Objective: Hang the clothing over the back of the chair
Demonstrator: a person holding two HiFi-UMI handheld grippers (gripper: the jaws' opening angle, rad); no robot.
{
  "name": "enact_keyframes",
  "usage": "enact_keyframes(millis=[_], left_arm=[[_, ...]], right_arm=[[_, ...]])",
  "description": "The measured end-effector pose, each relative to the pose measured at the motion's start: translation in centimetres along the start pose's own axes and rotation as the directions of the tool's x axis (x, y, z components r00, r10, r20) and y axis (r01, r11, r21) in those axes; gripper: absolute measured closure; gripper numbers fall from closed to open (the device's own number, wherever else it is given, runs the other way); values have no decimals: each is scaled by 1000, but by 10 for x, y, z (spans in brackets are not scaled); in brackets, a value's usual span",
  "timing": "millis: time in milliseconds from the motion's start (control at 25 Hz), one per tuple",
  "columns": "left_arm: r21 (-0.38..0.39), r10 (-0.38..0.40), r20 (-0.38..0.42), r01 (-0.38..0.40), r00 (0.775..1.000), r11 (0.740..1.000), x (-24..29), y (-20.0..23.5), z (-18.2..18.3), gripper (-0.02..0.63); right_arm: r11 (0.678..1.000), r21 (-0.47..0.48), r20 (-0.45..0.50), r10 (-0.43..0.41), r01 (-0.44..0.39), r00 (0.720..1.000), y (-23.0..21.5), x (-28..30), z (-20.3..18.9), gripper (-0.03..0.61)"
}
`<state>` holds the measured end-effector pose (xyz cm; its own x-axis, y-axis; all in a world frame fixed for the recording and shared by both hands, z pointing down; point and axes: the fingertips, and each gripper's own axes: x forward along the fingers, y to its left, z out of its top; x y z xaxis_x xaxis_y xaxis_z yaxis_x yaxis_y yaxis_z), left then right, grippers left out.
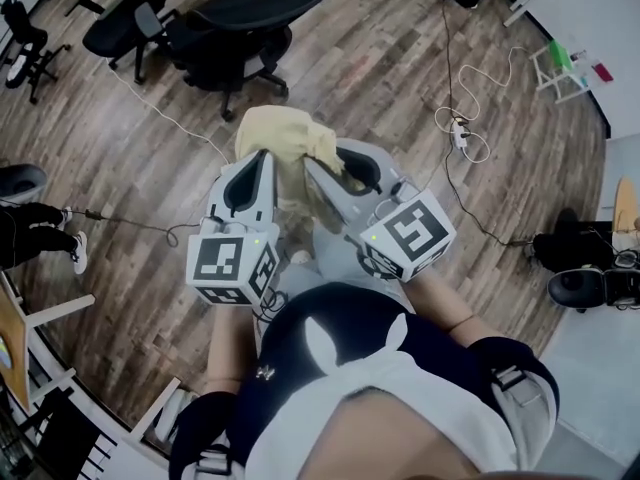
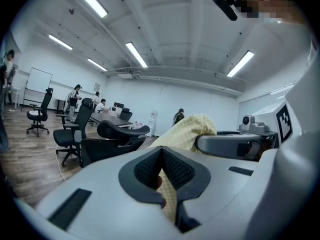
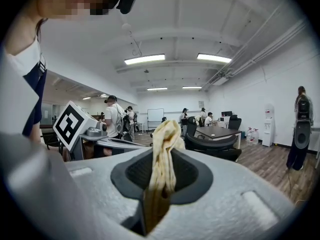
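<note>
A pale yellow garment (image 1: 285,140) hangs bunched in front of me, gripped from both sides. My left gripper (image 1: 260,168) is shut on one part of it; in the left gripper view a fold of the cloth (image 2: 171,196) is pinched between the dark pads. My right gripper (image 1: 335,173) is shut on another part, and in the right gripper view the cloth (image 3: 162,149) rises as a twisted strip out of the jaws. A black office chair (image 1: 245,23) stands ahead on the wood floor, beyond the garment. The same chair (image 2: 117,139) (image 3: 215,146) shows in both gripper views.
More black chairs (image 1: 125,18) stand at the far left. A power strip with white cables (image 1: 460,133) lies on the floor at the right. A person's legs and shoes (image 1: 40,233) show at the left edge. People sit around a table (image 3: 220,131) farther off.
</note>
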<state>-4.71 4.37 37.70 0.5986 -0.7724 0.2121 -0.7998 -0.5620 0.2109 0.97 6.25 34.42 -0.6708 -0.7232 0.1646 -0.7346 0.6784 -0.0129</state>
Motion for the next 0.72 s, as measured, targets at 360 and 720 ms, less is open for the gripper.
enact_keyframes(millis=[360, 720], left_arm=[[14, 41, 32, -42, 999, 999, 53, 36, 38, 607], [19, 77, 50, -78, 996, 997, 96, 63, 64, 607]], right_arm=[[999, -40, 35, 25, -24, 999, -60, 51, 31, 511], [995, -86, 67, 66, -60, 996, -103, 90, 60, 511]])
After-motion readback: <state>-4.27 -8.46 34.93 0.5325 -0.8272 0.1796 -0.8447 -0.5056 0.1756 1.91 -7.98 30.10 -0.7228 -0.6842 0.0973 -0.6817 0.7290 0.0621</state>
